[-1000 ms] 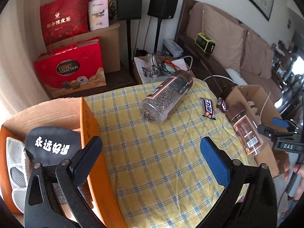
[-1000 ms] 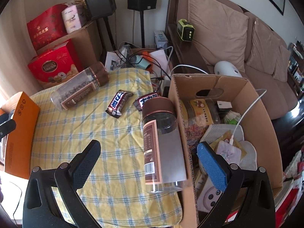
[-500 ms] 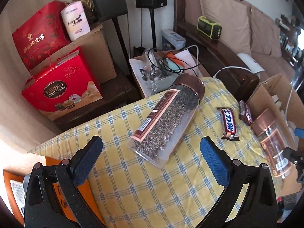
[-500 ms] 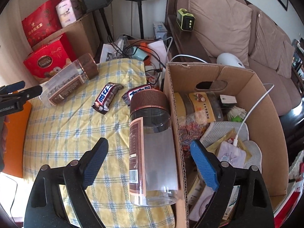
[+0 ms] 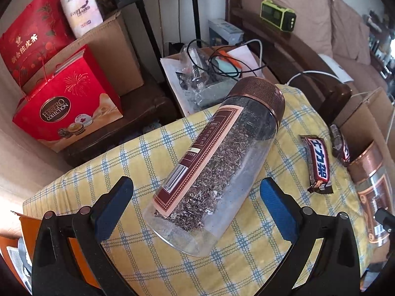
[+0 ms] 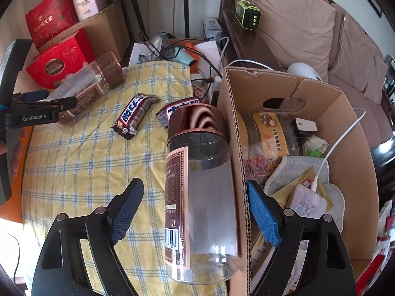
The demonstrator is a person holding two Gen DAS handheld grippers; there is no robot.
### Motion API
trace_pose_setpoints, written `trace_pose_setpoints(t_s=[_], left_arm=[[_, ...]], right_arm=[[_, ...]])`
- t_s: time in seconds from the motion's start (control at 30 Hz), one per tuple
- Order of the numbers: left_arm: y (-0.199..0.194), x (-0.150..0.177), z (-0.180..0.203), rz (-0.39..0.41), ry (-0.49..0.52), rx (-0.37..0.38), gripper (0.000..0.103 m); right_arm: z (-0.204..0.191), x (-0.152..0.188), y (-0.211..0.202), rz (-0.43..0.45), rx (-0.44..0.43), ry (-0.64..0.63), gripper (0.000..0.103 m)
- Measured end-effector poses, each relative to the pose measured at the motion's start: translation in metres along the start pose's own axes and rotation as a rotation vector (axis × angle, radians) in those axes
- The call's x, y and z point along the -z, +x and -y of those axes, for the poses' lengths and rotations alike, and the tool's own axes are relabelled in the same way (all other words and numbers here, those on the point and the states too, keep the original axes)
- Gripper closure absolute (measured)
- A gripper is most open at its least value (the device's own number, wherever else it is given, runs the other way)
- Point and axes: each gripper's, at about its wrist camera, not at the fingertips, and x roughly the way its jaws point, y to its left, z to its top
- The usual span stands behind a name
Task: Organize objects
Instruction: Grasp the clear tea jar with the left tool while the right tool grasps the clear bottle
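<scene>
Surface: table under a yellow checked cloth [image 5: 103, 172]; all places below are given w/ ref. to this cloth.

Room: brown sofa [image 6: 308, 32] is standing behind the cloth's right side; red gift box [image 5: 66, 106] and speaker stands are sitting behind its left side; a cardboard box [image 6: 345, 113] is touching its right edge.

Items on cloth:
- Jar w/ dark flakes [image 5: 217, 162] is lying on its side near the cloth's centre, cap pointing to the far edge.
- Empty jar [image 6: 200, 185] is lying along the right edge, touching the box wall.
- Two candy bars [image 6: 134, 116] are lying between the jars.

Left gripper [image 5: 195, 207]: fingers are standing wide apart, one each side of the flake jar's base; contact not visible.
Right gripper [image 6: 195, 209]: fingers are spread wide, left one over the cloth, right one over the box; the empty jar is lying between them, ungripped.

View diff.: only the right wrist view is showing the box contents (snack tub, white cable, mesh pouch) and the left gripper from the side. Only the left wrist view is showing an orange bin [image 5: 29, 224] at the cloth's left edge.
</scene>
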Motion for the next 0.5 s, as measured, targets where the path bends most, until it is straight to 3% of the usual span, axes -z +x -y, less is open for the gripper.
trace_pose_setpoints(t_s=[0.17,0.37,0.5], left_arm=[[0.014,0.003,0.008,-0.066,0.038,-0.048,0.014],[0.012,0.013,0.018,-0.048,0.084,-0.121,0.023],[0.005,0.025,0.021,-0.029,0.109,-0.112,0.030]], right_arm=[[0.001,0.003,0.006,-0.021,0.004,0.008,0.019],[0.001,0.005,0.014,-0.044,0.058,-0.012,0.031],[0.001,0.006,0.013,-0.039,0.055,-0.010,0.031]])
